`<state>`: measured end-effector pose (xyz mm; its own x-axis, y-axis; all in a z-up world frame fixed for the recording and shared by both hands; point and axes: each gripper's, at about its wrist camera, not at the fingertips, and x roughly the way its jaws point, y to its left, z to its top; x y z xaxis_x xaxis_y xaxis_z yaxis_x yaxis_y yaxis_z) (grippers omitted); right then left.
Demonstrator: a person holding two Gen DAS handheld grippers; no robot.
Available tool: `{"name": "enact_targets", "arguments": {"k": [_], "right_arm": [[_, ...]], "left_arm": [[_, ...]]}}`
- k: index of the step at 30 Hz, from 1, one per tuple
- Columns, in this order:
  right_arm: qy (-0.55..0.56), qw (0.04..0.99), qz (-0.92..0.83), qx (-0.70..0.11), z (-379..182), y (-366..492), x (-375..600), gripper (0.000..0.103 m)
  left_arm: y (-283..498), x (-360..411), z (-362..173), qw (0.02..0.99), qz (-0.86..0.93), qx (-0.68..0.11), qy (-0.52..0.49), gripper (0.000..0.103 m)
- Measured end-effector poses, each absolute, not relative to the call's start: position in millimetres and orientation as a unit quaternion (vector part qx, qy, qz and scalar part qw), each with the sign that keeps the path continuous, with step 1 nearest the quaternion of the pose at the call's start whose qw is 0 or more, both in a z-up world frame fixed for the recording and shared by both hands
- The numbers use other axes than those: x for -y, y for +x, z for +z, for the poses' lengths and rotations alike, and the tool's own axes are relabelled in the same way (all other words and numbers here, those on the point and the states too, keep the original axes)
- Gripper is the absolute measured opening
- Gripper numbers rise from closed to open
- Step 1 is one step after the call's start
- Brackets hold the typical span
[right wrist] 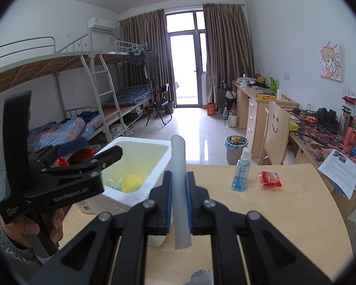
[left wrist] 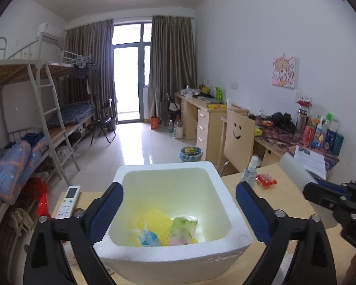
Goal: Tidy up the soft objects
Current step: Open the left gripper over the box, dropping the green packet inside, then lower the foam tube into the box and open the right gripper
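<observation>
A white foam box (left wrist: 222, 201) stands on the wooden table (left wrist: 287, 197). Inside it lie a yellow foam net (left wrist: 155, 223), a blue-and-white soft item (left wrist: 147, 237) and a green-and-pink packet (left wrist: 184, 228). My left gripper (left wrist: 179, 210) is open, its fingers straddling the box above its near rim. My right gripper (right wrist: 178, 198) is shut on a white foam strip (right wrist: 180, 173), held upright just right of the box (right wrist: 130, 197). The strip's end also shows in the left wrist view (left wrist: 294, 168). The left gripper (right wrist: 83, 152) shows over the box in the right wrist view.
A blue spray bottle (right wrist: 241, 173) and a red packet (right wrist: 270, 178) stand on the table right of the box. A white remote (left wrist: 67, 201) lies left of the box. A printed sheet (right wrist: 339, 172) overhangs the table's right edge. A smiley-face chair (right wrist: 276, 133) and a bin (right wrist: 235, 149) stand beyond.
</observation>
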<state>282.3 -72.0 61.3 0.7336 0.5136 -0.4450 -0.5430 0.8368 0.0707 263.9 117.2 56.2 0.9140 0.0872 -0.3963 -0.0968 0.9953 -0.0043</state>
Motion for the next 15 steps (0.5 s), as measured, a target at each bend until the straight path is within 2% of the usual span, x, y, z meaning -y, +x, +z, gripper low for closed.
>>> {"name": "enact_targets", "arguments": {"k": [3,15], "right_arm": [[-0.033,0.930,0.286,-0.229,61.4,282.9,71.4,0.014],[-0.052,0.923,0.304,-0.229,60.1,286.2,50.8,0.014]], "left_arm": [[255.4,-119.4,60.7,0.981,0.037,-0.191,-0.021,0.102],[230.1,-122.5,63.7,0.984,0.064,-0.169,-0.003,0.102]]}}
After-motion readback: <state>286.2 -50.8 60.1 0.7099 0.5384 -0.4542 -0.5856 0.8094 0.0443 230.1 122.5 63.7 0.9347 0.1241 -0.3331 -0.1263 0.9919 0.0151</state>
